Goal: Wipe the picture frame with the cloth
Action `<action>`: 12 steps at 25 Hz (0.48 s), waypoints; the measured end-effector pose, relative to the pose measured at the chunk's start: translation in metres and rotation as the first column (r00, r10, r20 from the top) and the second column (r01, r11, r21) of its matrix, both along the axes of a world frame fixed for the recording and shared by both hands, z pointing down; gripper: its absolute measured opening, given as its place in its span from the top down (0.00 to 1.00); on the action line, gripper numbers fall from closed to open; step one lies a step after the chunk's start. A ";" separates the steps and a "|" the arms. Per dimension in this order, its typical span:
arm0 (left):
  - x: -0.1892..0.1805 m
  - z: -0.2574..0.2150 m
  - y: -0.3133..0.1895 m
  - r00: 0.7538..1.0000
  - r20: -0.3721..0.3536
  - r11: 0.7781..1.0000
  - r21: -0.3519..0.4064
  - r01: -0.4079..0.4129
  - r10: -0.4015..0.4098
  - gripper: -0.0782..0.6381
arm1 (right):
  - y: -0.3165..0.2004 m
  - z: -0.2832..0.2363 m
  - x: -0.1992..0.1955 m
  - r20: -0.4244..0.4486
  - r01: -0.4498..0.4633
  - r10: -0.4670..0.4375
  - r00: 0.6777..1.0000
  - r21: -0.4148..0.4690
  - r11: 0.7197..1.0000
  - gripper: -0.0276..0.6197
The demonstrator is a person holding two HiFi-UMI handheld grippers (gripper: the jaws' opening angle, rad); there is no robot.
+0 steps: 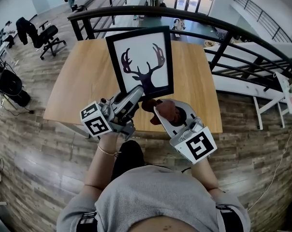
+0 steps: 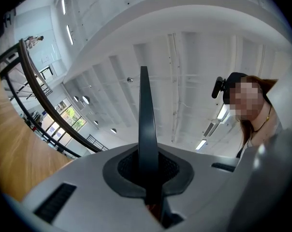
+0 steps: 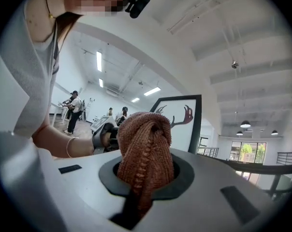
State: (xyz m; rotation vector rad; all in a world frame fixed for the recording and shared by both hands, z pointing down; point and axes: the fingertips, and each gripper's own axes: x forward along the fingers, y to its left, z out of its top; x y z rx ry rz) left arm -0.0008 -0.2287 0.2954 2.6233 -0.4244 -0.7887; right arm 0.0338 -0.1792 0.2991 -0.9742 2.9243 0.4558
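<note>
Grey-shirted torso of the person fills the lower edge of the head view, with both forearms reaching forward over the near side of a wooden table. Right gripper, nearer the body, has its jaws closed on a bunched rust-brown cloth; the wad stands out past the jaw tips, which likely serves to give a soft pad for wiping while the hard jaws stay off the glass. Left gripper, angled upward, has its jaws pinched tight on the thin dark edge of the picture frame at its lower left corner; the left gripper view shows that edge rising straight out from between them. So gripped, the frame stands upright and a little tilted above the table, its antlered-deer print facing the person, a pose judged to steady it and present the front to the cloth. Cloth and frame meet just beside the left jaw tips, at the lower border; whether they touch cannot be told. Whether the frame's bottom rests on the table is also unclear. Beyond the table runs a dark curved railing, and farther off at the left stands an office chair.
</note>
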 end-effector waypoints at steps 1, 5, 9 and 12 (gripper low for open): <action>0.000 0.002 0.000 1.000 0.012 1.000 0.003 0.004 -0.004 0.87 | 0.002 -0.009 0.002 0.017 0.000 0.000 1.000 0.001 1.000 0.89; -0.002 0.005 -0.001 1.000 0.029 1.000 0.001 0.002 -0.002 0.87 | 0.000 -0.069 0.020 0.064 -0.051 0.044 0.997 0.105 0.993 0.89; -0.002 0.004 0.002 0.999 0.039 1.000 -0.003 -0.016 0.016 0.87 | -0.015 -0.136 0.048 0.148 -0.210 0.174 0.974 0.283 0.936 0.89; -0.002 0.002 0.003 0.999 0.045 1.000 -0.004 -0.022 0.022 0.87 | -0.028 -0.169 0.056 0.203 -0.279 0.220 0.954 0.335 0.900 0.89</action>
